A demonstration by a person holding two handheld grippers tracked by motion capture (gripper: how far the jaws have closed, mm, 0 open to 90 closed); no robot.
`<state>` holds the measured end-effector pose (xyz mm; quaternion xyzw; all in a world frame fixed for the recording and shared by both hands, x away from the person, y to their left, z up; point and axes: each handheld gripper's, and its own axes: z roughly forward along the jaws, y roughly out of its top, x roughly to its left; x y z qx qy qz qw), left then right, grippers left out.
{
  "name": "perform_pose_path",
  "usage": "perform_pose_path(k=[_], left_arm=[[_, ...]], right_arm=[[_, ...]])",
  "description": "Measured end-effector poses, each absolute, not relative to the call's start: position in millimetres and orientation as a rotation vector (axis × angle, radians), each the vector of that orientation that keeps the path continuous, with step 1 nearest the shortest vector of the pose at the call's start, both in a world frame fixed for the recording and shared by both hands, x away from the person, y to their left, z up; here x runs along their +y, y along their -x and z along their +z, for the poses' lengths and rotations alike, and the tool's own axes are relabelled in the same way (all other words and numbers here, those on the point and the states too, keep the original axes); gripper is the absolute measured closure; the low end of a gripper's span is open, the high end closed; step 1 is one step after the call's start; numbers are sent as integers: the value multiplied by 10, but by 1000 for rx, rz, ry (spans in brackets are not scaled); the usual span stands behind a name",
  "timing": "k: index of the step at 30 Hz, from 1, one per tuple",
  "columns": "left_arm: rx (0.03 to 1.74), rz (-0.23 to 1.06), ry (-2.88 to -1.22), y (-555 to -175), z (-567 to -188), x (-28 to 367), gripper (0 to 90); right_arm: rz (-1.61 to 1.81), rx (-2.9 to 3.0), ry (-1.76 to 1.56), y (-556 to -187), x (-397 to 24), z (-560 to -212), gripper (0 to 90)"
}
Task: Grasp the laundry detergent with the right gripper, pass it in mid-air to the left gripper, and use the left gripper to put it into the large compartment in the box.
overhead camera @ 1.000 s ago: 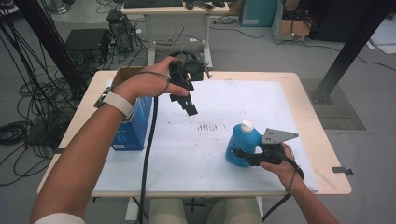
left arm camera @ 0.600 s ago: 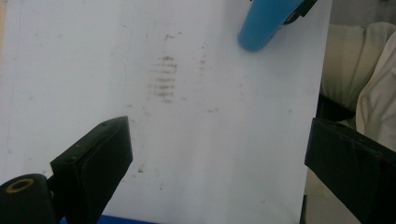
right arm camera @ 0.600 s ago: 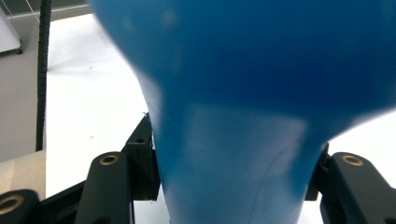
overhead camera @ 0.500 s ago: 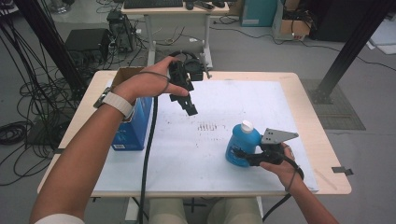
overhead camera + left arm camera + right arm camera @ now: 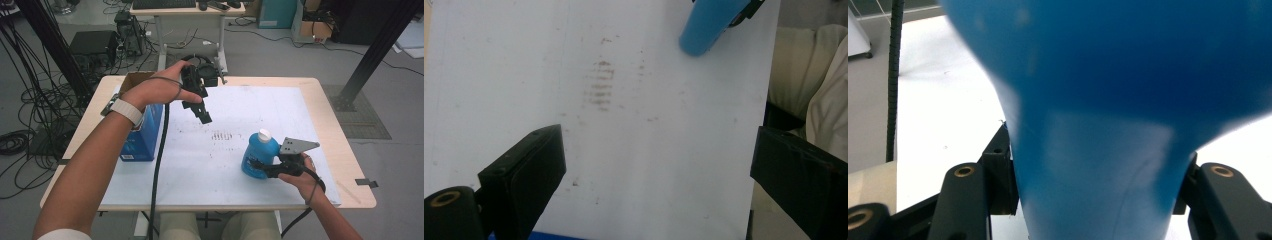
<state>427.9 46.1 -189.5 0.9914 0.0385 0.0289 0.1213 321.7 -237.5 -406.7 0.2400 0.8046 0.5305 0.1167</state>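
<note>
**Bottle clamped, no lift yet**

Nothing moved since earlier frame; right gripper (image 5: 261, 165) clamped on blue bottle (image 5: 260, 156), standing on worktop (image 5: 310, 107); left gripper (image 5: 201, 111) jaws apart, hovering near blue box (image 5: 145, 137); grasp done, transfer pending.

The blue bottle (image 5: 259, 159) is smooth plastic with a soft sheen; its cap (image 5: 264, 135) is white plastic. The bench (image 5: 345, 150) has a pale, matt wood-look edge and carries a white matt sheet (image 5: 270, 107) with faint brown smudges. The jaws of each hand-held gripper, left (image 5: 204, 114) and right (image 5: 263, 168), are matt black. The box (image 5: 144, 134) is blue printed cardboard with a brown open top.
</note>
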Motion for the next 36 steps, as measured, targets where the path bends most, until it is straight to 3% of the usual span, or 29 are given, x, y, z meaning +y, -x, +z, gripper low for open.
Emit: perform_pose_path(k=[36], left_arm=[[117,89,-2893,-4265,-1889,455,78]], right_arm=[[1551,2373,-682,-3231,-2387,-4073,423]])
